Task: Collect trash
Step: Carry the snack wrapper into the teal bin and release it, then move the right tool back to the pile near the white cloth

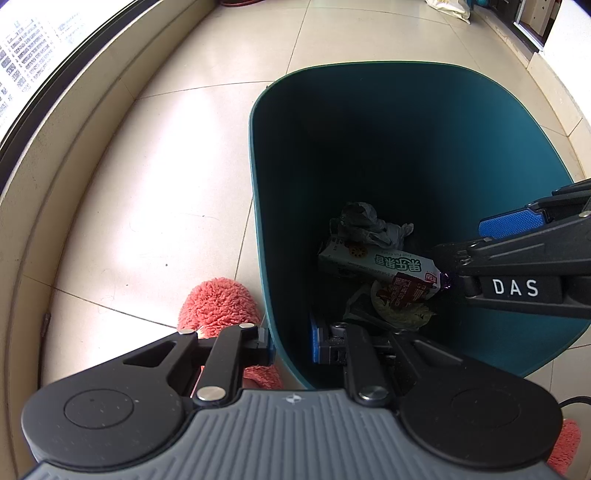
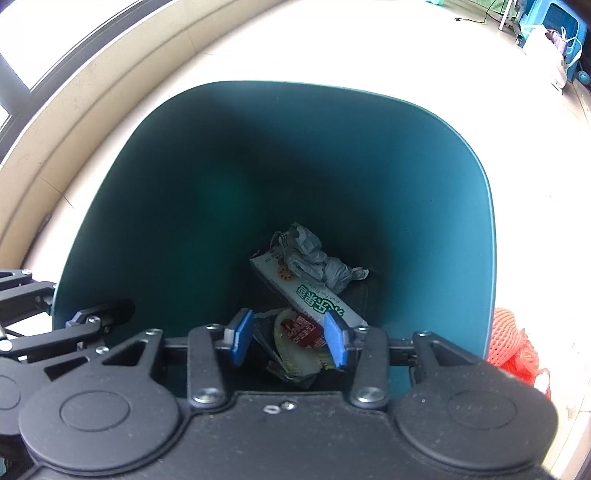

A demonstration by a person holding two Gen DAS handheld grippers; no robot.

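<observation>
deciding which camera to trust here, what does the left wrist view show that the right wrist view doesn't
Left wrist only: the left gripper shut on the teal bin's near wall. Right wrist only: the right gripper's jaws seen open inside the bin, and a blue stool far off. Both: the bin's inside, a green-lettered carton and crumpled grey paper.
</observation>
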